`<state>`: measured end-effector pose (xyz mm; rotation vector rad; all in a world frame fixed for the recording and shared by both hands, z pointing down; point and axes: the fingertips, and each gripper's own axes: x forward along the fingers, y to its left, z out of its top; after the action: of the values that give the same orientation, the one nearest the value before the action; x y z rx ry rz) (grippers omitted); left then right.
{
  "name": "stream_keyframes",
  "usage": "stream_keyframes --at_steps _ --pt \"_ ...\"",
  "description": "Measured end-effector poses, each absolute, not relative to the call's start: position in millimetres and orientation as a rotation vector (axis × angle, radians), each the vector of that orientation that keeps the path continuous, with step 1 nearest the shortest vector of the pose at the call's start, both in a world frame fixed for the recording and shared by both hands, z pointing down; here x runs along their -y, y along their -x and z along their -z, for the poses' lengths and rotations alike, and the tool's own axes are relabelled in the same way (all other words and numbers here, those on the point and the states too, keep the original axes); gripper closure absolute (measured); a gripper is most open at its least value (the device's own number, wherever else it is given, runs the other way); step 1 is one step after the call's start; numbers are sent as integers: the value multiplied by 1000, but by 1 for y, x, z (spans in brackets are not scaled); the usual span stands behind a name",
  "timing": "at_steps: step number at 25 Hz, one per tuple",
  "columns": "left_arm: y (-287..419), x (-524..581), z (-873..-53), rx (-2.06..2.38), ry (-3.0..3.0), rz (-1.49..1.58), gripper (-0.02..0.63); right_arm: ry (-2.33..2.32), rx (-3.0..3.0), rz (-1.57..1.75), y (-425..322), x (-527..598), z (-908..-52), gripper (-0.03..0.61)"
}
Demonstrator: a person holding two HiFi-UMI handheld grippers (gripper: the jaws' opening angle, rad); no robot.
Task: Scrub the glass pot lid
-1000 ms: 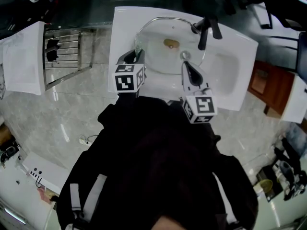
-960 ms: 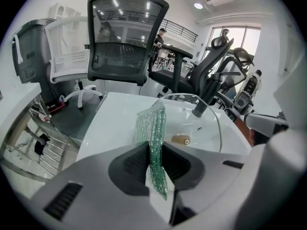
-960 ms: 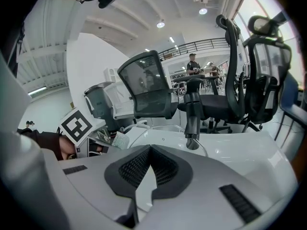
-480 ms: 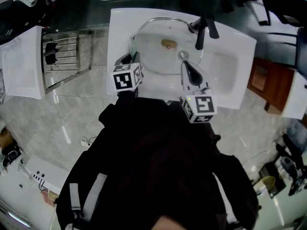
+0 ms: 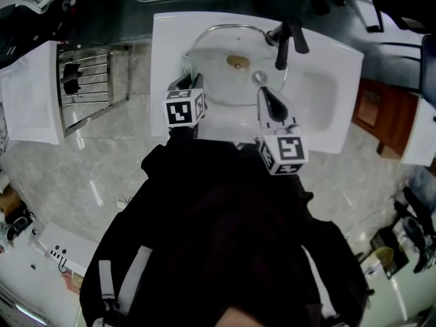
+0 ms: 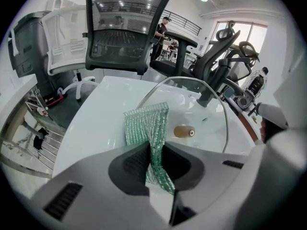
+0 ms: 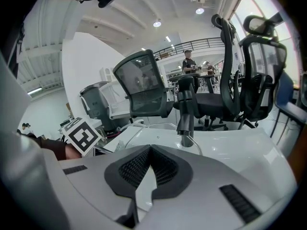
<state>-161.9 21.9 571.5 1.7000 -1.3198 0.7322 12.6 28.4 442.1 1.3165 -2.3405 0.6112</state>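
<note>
Two tools are over one white sink (image 5: 325, 80), and one glass lid (image 5: 221, 80) lies in its bowl, the only thing the sink holds. The lid's brown knob (image 6: 183, 131) faces up near the middle, and a single black tap (image 5: 285, 43) stands at the far rim. The left tool (image 6: 154, 150) sits at the lid's left edge, its jaws pinching one green mesh scrubber (image 6: 144, 123) that sticks up out of them. The right tool (image 7: 149, 150) is at the near right of the bowl, jaws pressed together at the tips, with nothing I can see between them.
</note>
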Motion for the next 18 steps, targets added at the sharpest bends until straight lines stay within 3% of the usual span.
stream_keyframes --at_steps 18 --pt "149 -20 -588 1252 -1706 -761 554 -1371 2305 -655 -23 -32 -449 575"
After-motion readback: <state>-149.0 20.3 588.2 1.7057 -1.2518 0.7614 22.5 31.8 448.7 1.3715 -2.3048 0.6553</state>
